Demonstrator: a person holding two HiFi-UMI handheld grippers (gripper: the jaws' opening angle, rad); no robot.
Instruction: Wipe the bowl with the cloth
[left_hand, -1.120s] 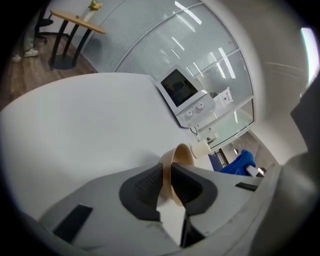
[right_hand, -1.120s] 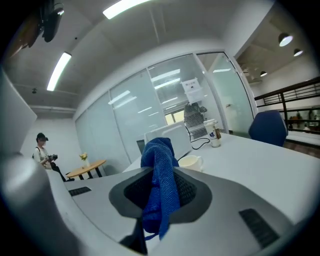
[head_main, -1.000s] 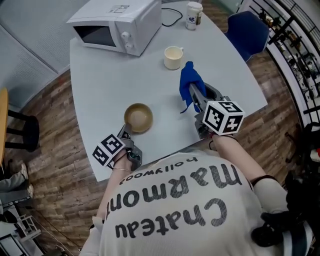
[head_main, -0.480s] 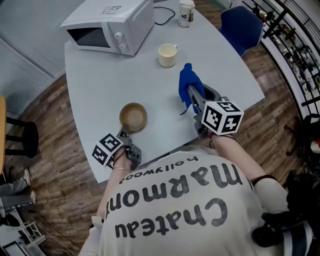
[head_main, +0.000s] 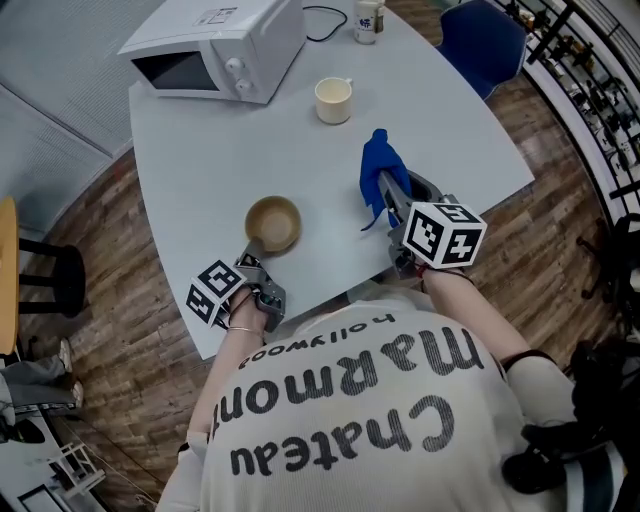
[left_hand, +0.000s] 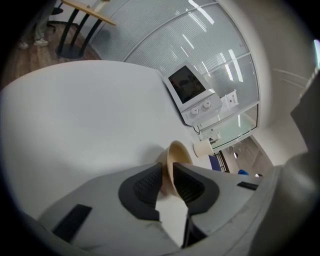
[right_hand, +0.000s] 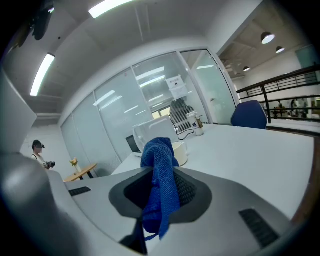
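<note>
Left tool is opening its jaws at the near edge of the bowl; the bowl's rim is sitting between the pads, which look just off the wall. The bowl is sitting upright on the pale grey desk, close to the front edge. Right tool is hovering right of the bowl, jaws clamped tight on the blue cloth, which is bunching above the pads and hanging below them. Beyond the bowl, a cream cup is standing mid-desk, a white microwave is sitting at the far left corner, and a small jar is standing far right of it. A blue chair is parked past the desk's far right side. Wood plank floor is showing all round the desk; glass partitions are closing off the room behind the microwave.
</note>
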